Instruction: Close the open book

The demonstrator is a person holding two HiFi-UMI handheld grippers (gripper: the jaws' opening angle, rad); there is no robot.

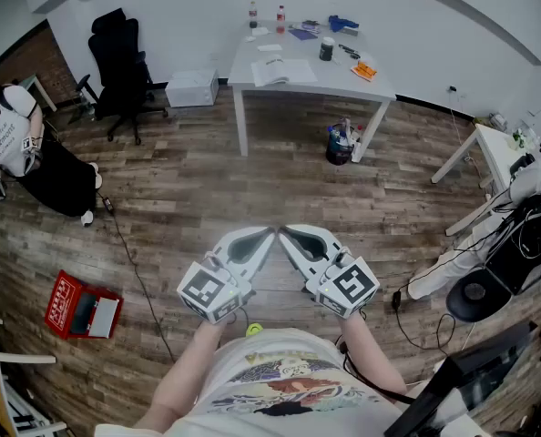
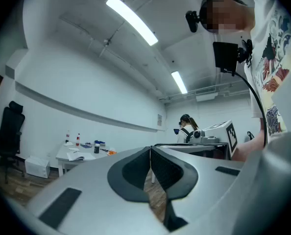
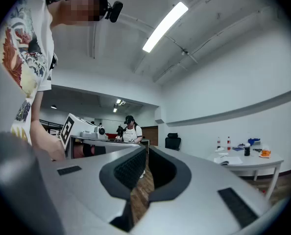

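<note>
An open book (image 1: 282, 71) with white pages lies on the white table (image 1: 343, 85) far across the room; the same book (image 2: 76, 155) shows small at the left of the left gripper view, and the book (image 3: 231, 160) at the right of the right gripper view. My left gripper (image 1: 270, 232) and right gripper (image 1: 283, 232) are held level close to my body, tips nearly meeting, far from the table. Both are shut with nothing between the jaws.
Bottles (image 1: 266, 16), a dark cup (image 1: 326, 49) and small items share the table. A bucket (image 1: 341, 144) stands under it. A black office chair (image 1: 117, 62) and white box (image 1: 191, 88) are at left. A person (image 1: 20, 148) sits far left; a red case (image 1: 82, 306) lies on the wood floor.
</note>
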